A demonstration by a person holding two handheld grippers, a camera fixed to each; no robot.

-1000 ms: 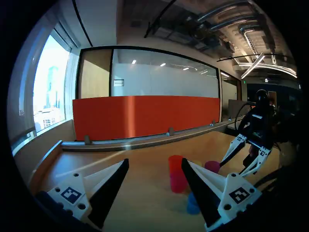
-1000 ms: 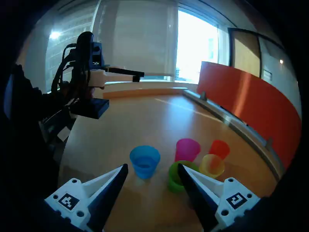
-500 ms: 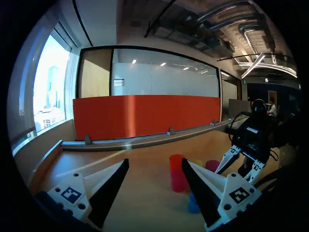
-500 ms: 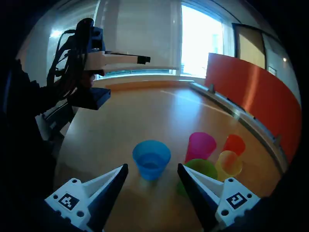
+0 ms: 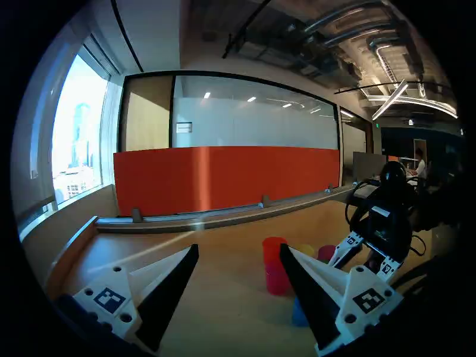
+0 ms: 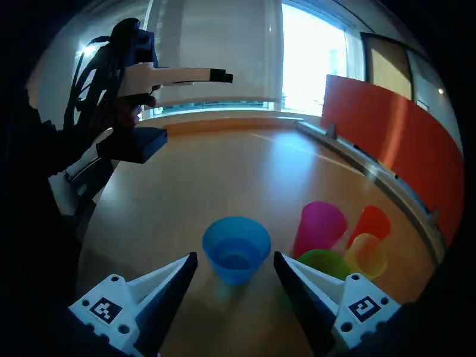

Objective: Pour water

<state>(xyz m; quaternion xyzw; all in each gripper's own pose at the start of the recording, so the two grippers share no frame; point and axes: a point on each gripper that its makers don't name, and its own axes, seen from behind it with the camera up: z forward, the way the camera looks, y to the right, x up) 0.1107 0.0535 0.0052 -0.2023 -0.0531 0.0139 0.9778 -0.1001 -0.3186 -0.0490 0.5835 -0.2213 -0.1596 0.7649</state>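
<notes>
Right tongs (image 6: pixel 234 257) low over the tabletop (image 6: pixel 238 172), fingers apart, nothing between the pads yet. Dead ahead, just past the tips and lined up with the gap, stands the blue cup (image 6: pixel 236 249), upright, with what looks like a little water in the bottom. That's the one to take, I'd say.

It reads as thin plastic: light, smooth-walled, tapered, and likely to buckle if pinched hard. Best hold looks like mid-wall, a touch below the rim, one finger each side, squeezed only enough to stop it slipping down the taper. Keep it level on the lift, since the water will slosh and the cup adds little weight of its own.

A step farther and to the right, the cluster: the green cup (image 6: pixel 324 262) nearest, partly behind the right finger, the pink cup (image 6: pixel 321 225) just behind it, the yellow cup (image 6: pixel 366 256) and red cup (image 6: pixel 372 221) beyond. They sit close together, near the blue one but apart from it. Any could be the receiver; I can't tell which.

Farther off, the left tongs (image 5: pixel 238 247) hang well above the tabletop, spread wide and empty. Beyond runs the orange panel (image 6: pixel 392 137), then the bright window (image 6: pixel 309 59).
</notes>
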